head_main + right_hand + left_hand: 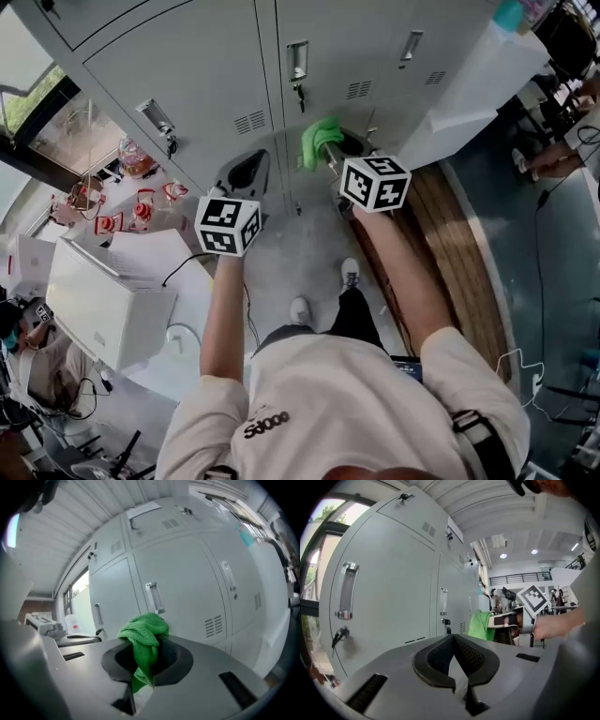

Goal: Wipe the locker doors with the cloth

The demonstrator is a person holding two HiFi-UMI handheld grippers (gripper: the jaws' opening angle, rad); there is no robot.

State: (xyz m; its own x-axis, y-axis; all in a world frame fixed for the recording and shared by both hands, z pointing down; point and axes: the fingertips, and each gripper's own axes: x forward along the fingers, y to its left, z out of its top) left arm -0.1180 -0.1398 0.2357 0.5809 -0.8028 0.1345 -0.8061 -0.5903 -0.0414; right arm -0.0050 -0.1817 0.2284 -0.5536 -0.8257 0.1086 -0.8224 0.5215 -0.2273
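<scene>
Head view, looking down on grey sheet-metal locker doors [197,66]. The right gripper [330,155] has its jaw tips covered by the green cloth [319,139], so whether the cloth touches the doors cannot be told. In the right gripper view the jaws are clamped on the cloth [143,637], a looped, towel-like fabric bunched above the black pads and hanging between them, just before a door with a bright bar handle [154,597] and louvred vents [213,626]. The left gripper [453,640], facing the door to the left of that one, has its ribbed pads closed tip to tip with nothing between them. A white box [103,309] stands well left of the lockers, partly cut off.
</scene>
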